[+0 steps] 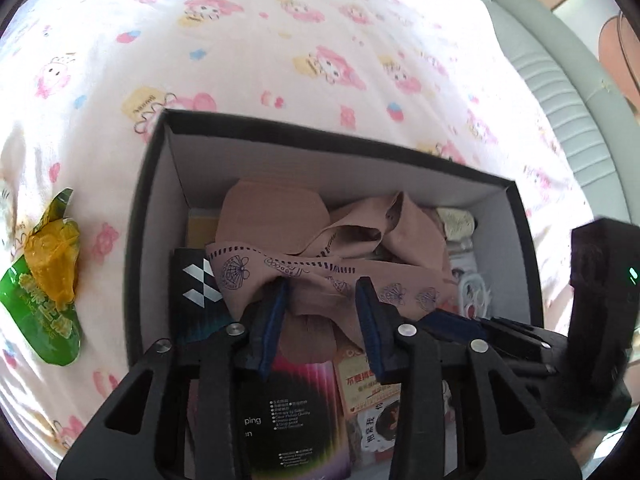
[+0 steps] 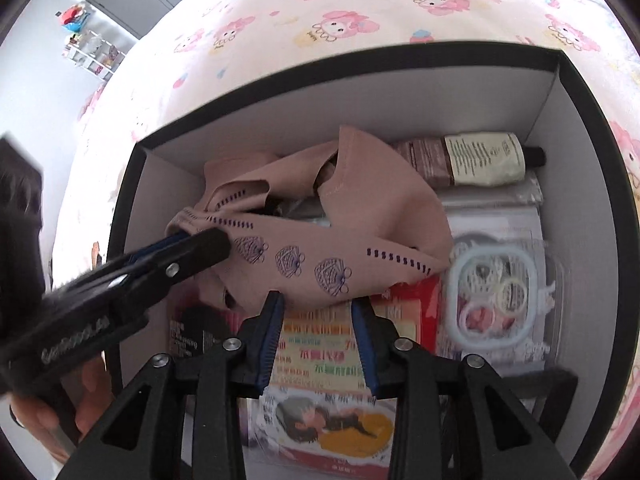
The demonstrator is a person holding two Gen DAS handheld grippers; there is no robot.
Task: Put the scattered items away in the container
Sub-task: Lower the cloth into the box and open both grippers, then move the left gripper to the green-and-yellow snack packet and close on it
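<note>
Pink cartoon bedsheet (image 1: 280, 40), black box (image 1: 152, 208) on it nearly full, tan cloth (image 2: 320, 240) heaped inside; left gripper (image 1: 322, 312) part-open astride cloth, right gripper (image 2: 318, 332) part-open, empty; next: reach green packet (image 1: 44, 284) outside box.

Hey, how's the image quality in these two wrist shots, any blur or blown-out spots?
Left wrist view: the bedsheet is washed out by strong light at left and top, and the box bulges with fisheye curve. Right wrist view: the snack packets low in the box and the left gripper are smeared with motion blur; the tube stays sharp.
</note>
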